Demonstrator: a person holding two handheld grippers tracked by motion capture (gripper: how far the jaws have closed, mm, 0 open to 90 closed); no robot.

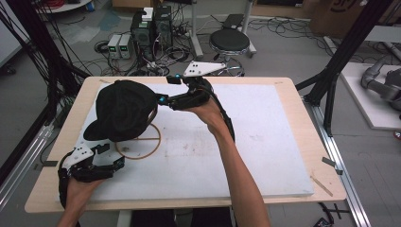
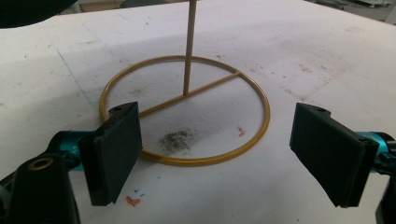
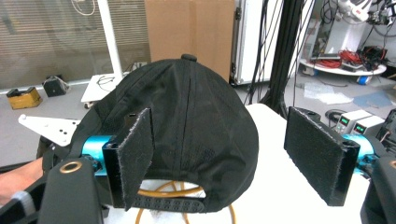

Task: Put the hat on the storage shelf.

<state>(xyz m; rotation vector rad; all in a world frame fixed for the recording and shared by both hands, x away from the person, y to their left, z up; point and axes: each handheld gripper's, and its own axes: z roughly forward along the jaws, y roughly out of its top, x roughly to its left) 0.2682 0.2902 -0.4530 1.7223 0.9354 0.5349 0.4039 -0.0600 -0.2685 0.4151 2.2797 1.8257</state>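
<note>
A black baseball cap already sits atop the gold wire stand on the desk. Right tongs released beside it; left tongs spread, empty. Little remains.

In the high view the black cap covers the top of the gold stand and the far part of its ring, so where the cap meets the post cannot be made out. The left gripper view cuts the post off at the top edge, and the cap shows just as a dark corner. In the right gripper view the cap hides most of the stand — only a curve of gold shows under the back strap, and the bottom edge cuts it short. The person's forearms run off the bottom of the high view — the right gripper's pads are too small there to tell whether they touch the cap.
</note>
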